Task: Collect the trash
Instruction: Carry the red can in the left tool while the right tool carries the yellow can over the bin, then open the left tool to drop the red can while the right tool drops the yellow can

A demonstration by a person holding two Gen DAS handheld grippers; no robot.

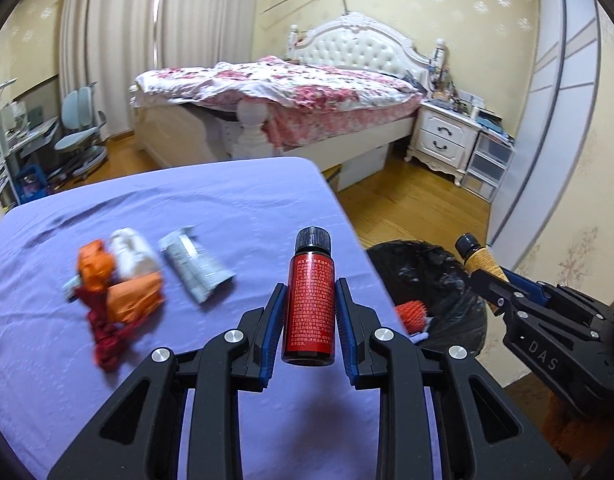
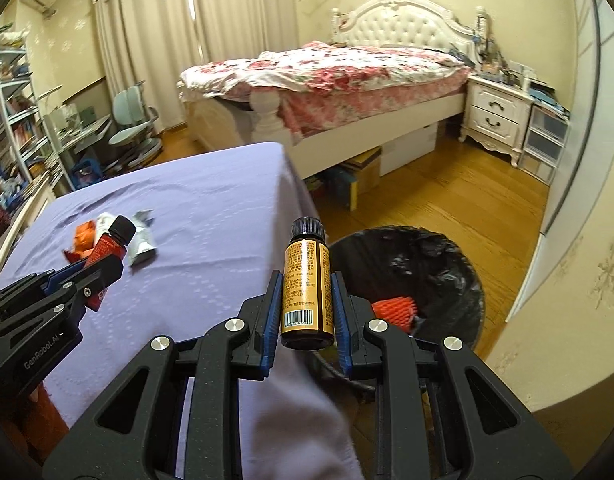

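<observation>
We see soft, even warm light thru curtains [image 1: 119,40]; fisheye bends edges w/ dark corners; table trash [image 1: 119,280] motion-blurred.

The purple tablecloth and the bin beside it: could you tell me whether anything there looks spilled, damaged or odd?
Nothing looks spilled or broken. Crumpled wrappers lie loose on the purple tablecloth, the expected trash. The bin stands upright, its black liner in place.

L tongs [image 1: 309,312]: blk frame, blue pads, silver screws | R tongs [image 2: 307,304]: same, "DAS" + "GenRobot.AI" marks
</observation>
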